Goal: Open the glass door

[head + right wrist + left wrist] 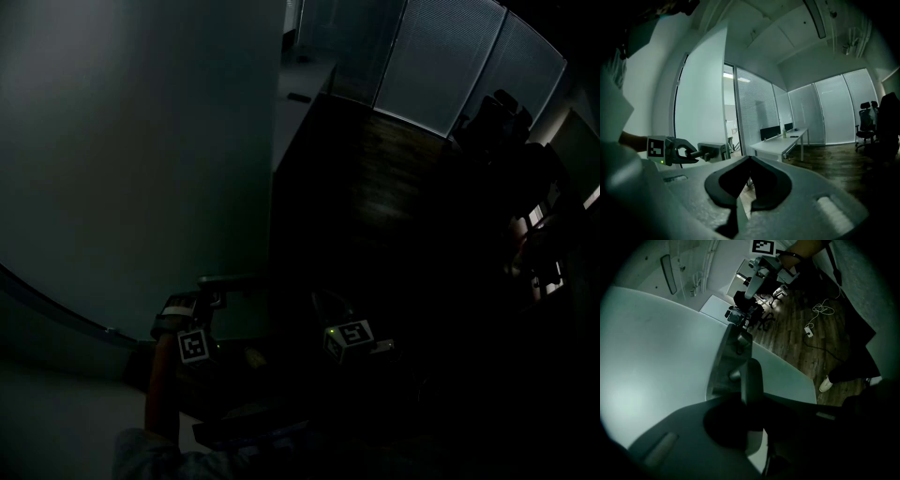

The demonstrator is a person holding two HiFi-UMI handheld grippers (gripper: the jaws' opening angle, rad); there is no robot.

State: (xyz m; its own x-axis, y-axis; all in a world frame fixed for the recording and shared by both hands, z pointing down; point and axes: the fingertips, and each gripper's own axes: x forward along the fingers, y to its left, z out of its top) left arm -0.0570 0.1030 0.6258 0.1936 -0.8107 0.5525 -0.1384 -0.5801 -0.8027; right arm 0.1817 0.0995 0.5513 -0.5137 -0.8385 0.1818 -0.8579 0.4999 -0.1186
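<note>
Dim and bluish everywhere; almost black across the right and lower parts of the head view. Pale glow only off the glass door [141, 141] and the far blinds [441, 66]. Heavily bent by fisheye, with black corners, in both gripper views; soft up close.

handle [752, 376] — near end hidden inside the left gripper [751, 399].
</note>
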